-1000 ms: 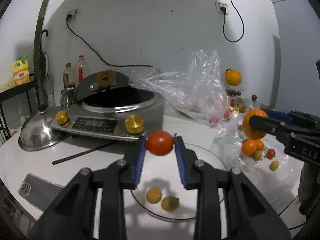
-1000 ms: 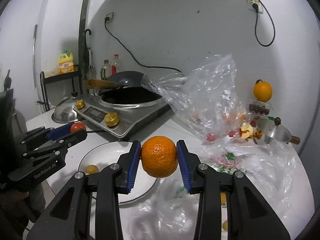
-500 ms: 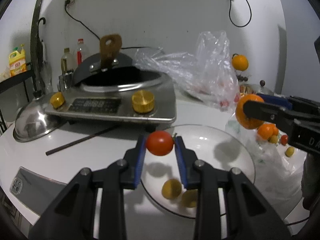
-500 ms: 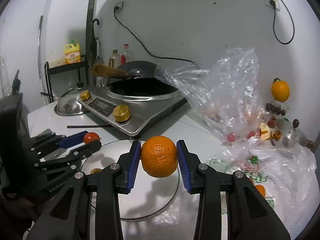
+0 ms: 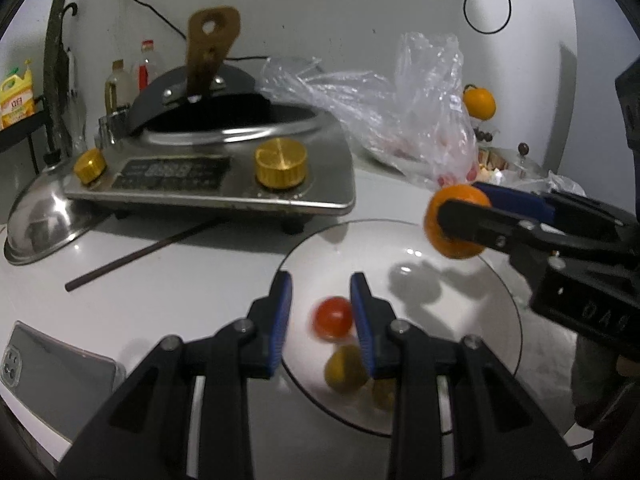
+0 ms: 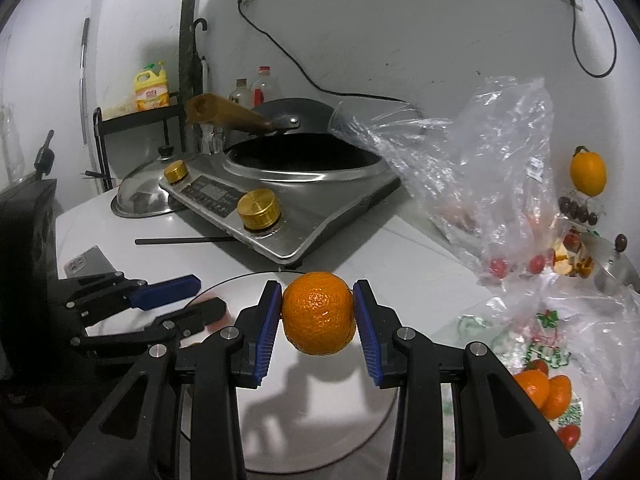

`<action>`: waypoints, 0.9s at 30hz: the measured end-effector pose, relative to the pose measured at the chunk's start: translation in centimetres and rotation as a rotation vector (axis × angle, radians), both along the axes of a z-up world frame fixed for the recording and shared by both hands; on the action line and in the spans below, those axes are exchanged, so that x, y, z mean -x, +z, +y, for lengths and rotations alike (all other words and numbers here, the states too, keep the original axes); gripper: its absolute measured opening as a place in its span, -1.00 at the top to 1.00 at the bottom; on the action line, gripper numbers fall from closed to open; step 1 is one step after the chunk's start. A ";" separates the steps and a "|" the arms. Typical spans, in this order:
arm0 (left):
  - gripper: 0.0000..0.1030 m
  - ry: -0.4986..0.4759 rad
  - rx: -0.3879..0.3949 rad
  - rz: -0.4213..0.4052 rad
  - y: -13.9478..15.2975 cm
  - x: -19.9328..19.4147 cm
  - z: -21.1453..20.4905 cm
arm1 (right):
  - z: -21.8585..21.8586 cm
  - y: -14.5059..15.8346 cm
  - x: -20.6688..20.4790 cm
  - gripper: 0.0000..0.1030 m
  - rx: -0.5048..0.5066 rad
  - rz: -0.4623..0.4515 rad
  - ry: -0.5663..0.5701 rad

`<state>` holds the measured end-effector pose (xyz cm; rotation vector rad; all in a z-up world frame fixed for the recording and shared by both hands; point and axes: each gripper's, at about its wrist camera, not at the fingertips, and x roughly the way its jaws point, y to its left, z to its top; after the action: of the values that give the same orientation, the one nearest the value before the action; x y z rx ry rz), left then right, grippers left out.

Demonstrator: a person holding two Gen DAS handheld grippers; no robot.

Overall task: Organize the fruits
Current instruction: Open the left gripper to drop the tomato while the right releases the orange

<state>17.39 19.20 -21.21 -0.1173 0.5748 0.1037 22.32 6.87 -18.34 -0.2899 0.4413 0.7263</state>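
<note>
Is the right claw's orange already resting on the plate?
No, the orange hangs clamped in the right claw above the plate, its shadow below.

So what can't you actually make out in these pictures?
- Left wrist view: tomato inside the left gripper is motion-blurred; gripped or loose, unclear.
- Same view: yellow fruits on the plate blurred, one half behind a finger.
- Right wrist view: red fruit in the plastic bag, too veiled to name.
</note>
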 end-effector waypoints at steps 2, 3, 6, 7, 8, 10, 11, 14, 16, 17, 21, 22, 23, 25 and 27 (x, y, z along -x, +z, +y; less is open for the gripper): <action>0.39 0.002 0.002 -0.005 0.0 0.0 0.1 | 0.5 -0.2 -0.1 0.24 0.004 0.008 0.007; 0.39 0.004 0.006 -0.011 0.1 0.2 0.2 | 0.8 -0.4 -0.2 0.24 0.008 0.012 0.010; 0.39 0.022 0.038 -0.030 0.1 0.7 0.9 | 1.8 -0.7 -0.6 0.24 0.024 0.023 0.019; 0.39 0.028 0.042 -0.032 0.1 0.9 1.1 | 2.2 -0.9 -0.7 0.24 0.034 0.026 0.020; 0.37 0.034 0.048 -0.036 0.1 1.1 1.4 | 2.8 -1.1 -0.8 0.24 0.050 0.030 0.019; 0.36 0.051 0.065 -0.047 0.1 1.8 2.1 | 3.4 -1.3 -1.0 0.24 0.068 0.039 0.022; 0.35 0.060 0.073 -0.053 0.1 2.1 2.5 | 4.0 -1.5 -1.1 0.24 0.087 0.049 0.024; 0.35 0.090 0.098 -0.072 0.1 3.1 3.8 | 5.1 -1.9 -1.1 0.24 0.124 0.062 0.039; 0.35 0.102 0.103 -0.078 0.1 3.6 4.4 | 5.7 -2.0 -0.8 0.24 0.136 0.057 0.049; 0.35 0.106 0.105 -0.079 0.1 3.8 4.6 | 6.0 -2.0 -0.6 0.24 0.141 0.058 0.058; 0.33 0.119 0.112 -0.086 0.0 4.5 5.2 | 7.0 -2.2 -0.1 0.24 0.163 0.050 0.074; 0.32 0.122 0.114 -0.086 0.0 4.7 5.3 | 7.1 -2.3 0.1 0.24 0.167 0.047 0.074; 0.31 0.125 0.115 -0.088 0.1 4.9 5.4 | 7.2 -2.3 0.1 0.24 0.170 0.046 0.072; 0.30 0.128 0.115 -0.092 0.1 5.2 5.5 | 7.2 -2.3 0.3 0.24 0.170 0.044 0.068; 0.29 0.132 0.114 -0.097 0.3 5.5 5.5 | 7.1 -2.1 0.5 0.24 0.167 0.038 0.062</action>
<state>11.93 24.74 -20.94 -0.2701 0.4762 0.1921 21.84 13.94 -20.48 -0.4489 0.5321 0.7574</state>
